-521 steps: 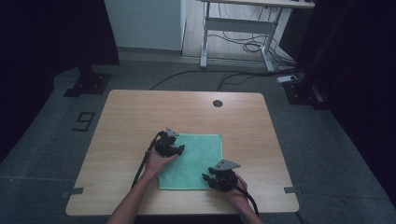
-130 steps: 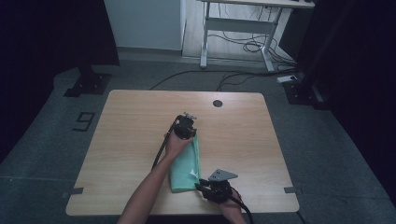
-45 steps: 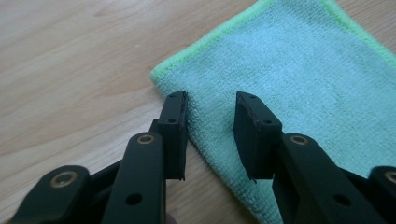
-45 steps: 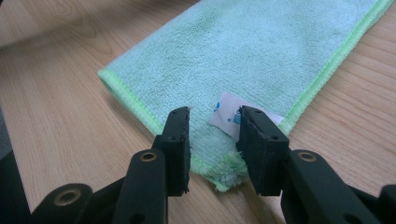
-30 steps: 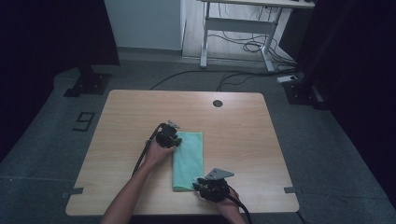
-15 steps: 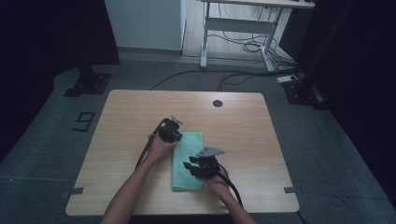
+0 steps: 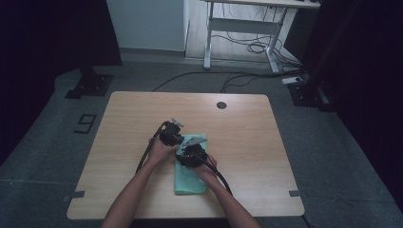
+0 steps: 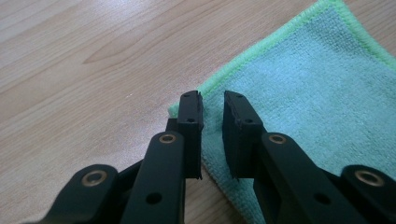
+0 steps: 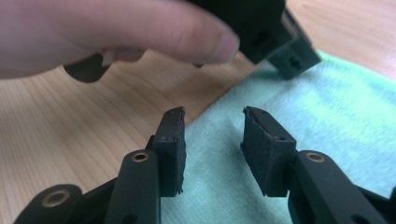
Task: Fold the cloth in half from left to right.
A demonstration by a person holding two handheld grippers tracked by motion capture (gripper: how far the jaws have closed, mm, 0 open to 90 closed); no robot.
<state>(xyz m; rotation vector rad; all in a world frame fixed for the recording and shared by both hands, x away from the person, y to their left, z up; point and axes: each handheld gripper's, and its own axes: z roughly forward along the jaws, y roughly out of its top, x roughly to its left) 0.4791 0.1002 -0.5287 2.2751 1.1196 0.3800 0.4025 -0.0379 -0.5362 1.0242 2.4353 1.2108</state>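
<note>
Left gripper view: your left tongs point(image 8: 212, 105) straddled the folded green microfibre cloth's point(image 8: 308, 93) corner, unclenched | right tongs point(image 9: 212, 116) released over it; pinch both layers together.

High view: fixed above, facing forward and down over the whole desk point(image 7: 247, 142). Both tongs views: riding low, very close, looking along own jaws. Shared: green cloth point(image 7: 192, 178) and wood beside.

The right hand-held gripper point(image 9: 212, 116) hovers over the folded green cloth point(image 9: 299, 121) — jaws apart, just opening, nothing between them; beyond, a hand point(image 9: 107, 32) holds the left hand-held gripper point(image 9: 266, 32) over the wooden surface point(image 9: 70, 126).
</note>
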